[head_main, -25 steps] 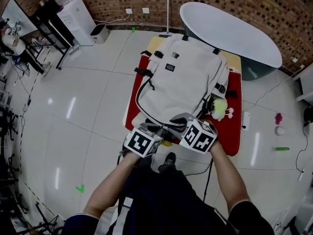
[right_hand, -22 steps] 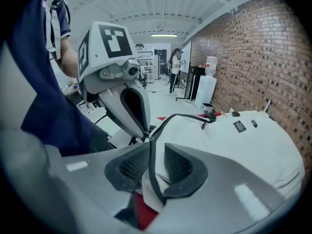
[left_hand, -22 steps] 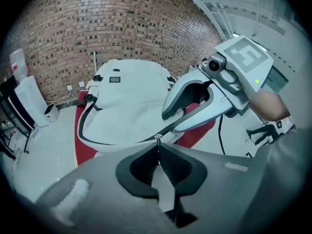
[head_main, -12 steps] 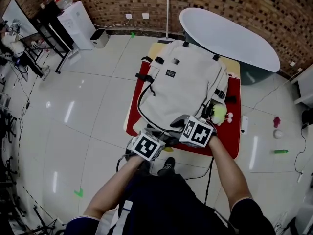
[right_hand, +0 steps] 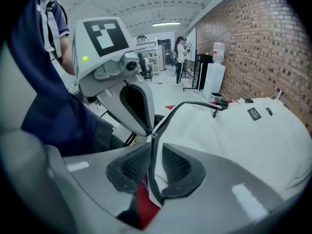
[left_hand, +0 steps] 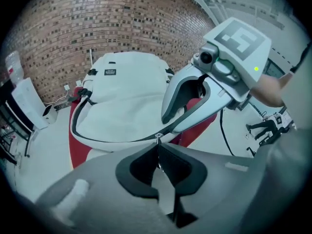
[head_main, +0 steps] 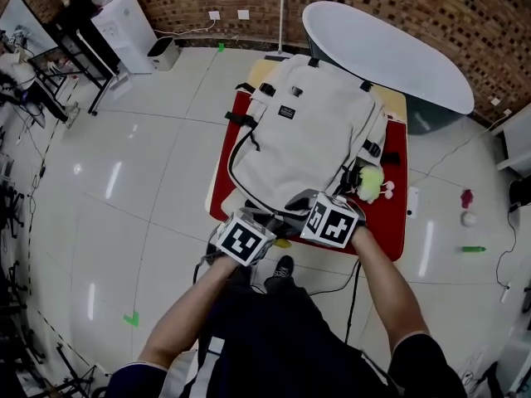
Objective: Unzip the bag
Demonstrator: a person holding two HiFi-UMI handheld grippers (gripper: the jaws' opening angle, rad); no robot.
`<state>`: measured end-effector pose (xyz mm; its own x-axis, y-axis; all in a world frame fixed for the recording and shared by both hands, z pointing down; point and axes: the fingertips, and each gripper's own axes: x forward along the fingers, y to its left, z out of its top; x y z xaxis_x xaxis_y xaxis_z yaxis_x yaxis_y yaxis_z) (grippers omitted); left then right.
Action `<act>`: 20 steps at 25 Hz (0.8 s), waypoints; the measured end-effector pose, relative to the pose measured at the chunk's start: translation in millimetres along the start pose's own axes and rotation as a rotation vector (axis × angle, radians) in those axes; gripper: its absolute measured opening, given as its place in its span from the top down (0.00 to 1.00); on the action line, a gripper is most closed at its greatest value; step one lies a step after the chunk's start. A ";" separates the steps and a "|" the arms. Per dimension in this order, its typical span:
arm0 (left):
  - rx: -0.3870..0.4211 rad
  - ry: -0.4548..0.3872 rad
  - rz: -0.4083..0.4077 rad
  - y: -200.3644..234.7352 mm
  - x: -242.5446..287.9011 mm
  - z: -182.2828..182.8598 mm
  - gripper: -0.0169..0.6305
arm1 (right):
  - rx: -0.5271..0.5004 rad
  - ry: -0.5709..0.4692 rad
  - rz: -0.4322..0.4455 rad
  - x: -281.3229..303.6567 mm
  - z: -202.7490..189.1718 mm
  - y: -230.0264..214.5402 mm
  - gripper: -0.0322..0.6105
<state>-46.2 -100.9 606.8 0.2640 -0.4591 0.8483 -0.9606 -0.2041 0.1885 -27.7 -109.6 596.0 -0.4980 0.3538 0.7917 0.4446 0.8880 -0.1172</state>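
At the table [head_main: 397, 98]'s 6 o'clock edge: both claws meet at the near end of the bag [head_main: 311, 135].
Bag: white backpack, flat on red mat [head_main: 390, 222], running toward 12 o'clock from the claws.
Left claw [left_hand: 157, 152]: clenched on zipper pull [left_hand: 157, 139].
Right claw [right_hand: 153, 155]: closing, zipper seam [right_hand: 168, 118] pinched between its pads.
Bag contents: inside not visible.
Yellow-green toy [head_main: 371, 181]: on mat, bag's 3 o'clock side.

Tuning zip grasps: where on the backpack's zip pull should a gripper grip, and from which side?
Pinch the pull across its thin flat tab, coming from the backpack's near end, where it sticks out of the zip. The left gripper is shut on it so; the jaws of the right gripper are closing on the zip beside it.
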 end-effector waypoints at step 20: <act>0.146 -0.088 0.063 126.9 -69.9 27.1 0.95 | 0.024 0.053 -0.121 -61.2 10.2 -11.4 0.90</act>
<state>-184.2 -118.2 558.0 0.2162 -0.5479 0.8081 -0.9544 -0.2932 0.0566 -9.8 -138.4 542.9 -0.5065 0.2279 0.8316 0.3654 0.9303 -0.0324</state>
